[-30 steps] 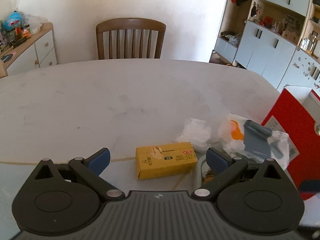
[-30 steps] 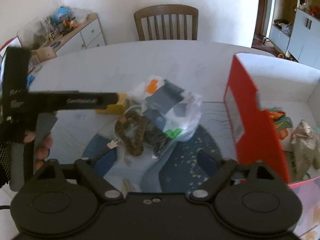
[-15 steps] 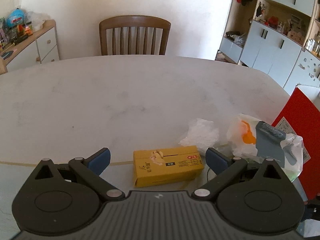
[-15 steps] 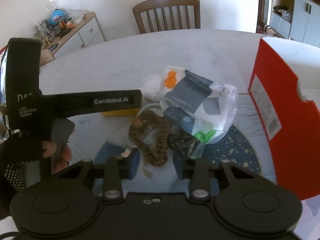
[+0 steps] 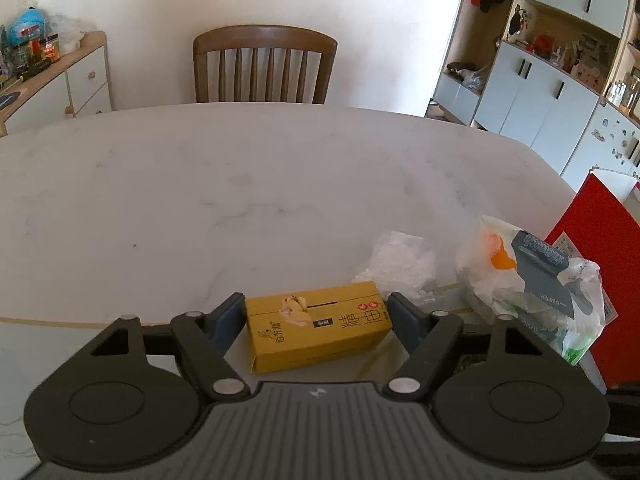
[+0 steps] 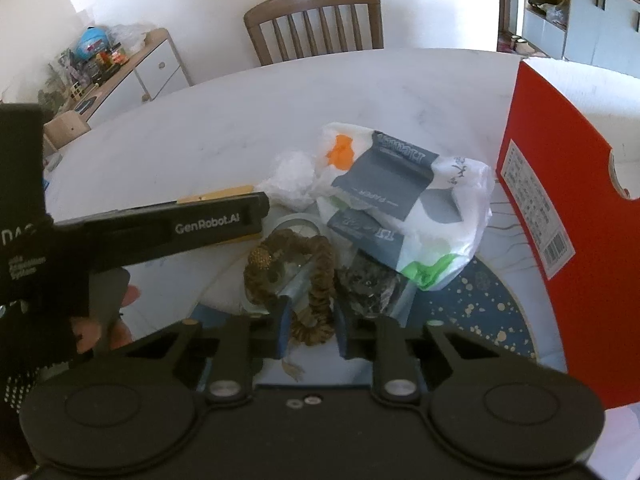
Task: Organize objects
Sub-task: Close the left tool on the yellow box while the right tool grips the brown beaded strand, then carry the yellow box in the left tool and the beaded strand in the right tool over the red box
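Observation:
A yellow carton [image 5: 316, 326] lies on the white table [image 5: 240, 184]. My left gripper [image 5: 318, 316] has a finger touching each end of it, shut on it. In the right wrist view my right gripper [image 6: 310, 322] is shut on a brown scrunchie [image 6: 316, 276], which lies over a clear tape roll [image 6: 296, 224]. A white-and-grey pack of paper tissues [image 6: 404, 200] lies just beyond; it also shows in the left wrist view [image 5: 532, 276]. The left gripper's body [image 6: 160, 228] crosses the left of the right wrist view.
A red box [image 6: 560, 208] stands open at the right, also seen in the left wrist view [image 5: 600, 240]. A crumpled white plastic [image 5: 400, 264] lies behind the carton. A dark crumpled item [image 6: 368, 284] lies under the tissue pack. A wooden chair [image 5: 264, 68] stands at the far side.
My left gripper has moved forward and closed on the ends of the yellow carton. My right gripper has closed on the brown scrunchie.

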`<action>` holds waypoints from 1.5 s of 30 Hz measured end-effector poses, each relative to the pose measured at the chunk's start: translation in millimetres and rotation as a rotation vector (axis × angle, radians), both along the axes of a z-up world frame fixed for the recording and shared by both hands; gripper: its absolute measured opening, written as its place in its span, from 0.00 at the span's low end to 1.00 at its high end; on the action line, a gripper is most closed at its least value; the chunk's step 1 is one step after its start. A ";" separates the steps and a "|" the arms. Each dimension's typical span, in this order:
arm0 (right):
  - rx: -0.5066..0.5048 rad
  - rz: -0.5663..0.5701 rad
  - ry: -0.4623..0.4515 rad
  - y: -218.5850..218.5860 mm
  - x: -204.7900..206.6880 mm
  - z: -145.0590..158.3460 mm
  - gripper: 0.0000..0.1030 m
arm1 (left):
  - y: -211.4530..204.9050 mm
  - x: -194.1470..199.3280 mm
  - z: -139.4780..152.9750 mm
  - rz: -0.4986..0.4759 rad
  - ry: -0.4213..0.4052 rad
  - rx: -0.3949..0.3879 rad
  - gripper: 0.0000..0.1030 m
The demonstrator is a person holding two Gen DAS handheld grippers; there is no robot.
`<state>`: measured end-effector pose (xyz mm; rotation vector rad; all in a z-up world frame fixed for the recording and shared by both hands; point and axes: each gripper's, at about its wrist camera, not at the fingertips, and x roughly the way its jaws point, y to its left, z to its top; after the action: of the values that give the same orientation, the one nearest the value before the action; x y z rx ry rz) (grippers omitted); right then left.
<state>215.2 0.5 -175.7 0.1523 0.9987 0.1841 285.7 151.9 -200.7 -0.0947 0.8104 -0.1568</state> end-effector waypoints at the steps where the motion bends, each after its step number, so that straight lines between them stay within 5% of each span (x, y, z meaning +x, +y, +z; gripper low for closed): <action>1: 0.002 -0.006 0.004 -0.7 0.3 -0.8 0.11 | 1.1 -0.3 0.0 0.001 0.002 -0.005 0.75; 11: 0.021 -0.012 -0.039 -7.8 -7.9 6.8 0.06 | 13.0 -11.4 9.9 0.017 0.017 0.002 0.74; 25: 0.065 0.079 -0.130 -27.3 -36.8 62.7 0.05 | 10.3 -58.9 58.8 -0.067 0.001 0.026 0.74; 45: 0.045 0.096 -0.229 -133.0 -96.6 130.8 0.05 | -107.0 -121.1 143.8 -0.303 -0.074 0.017 0.74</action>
<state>118.6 -132.6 -44.9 0.1215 0.7744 0.3054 164.5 44.9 -56.9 0.0509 0.7484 -0.4365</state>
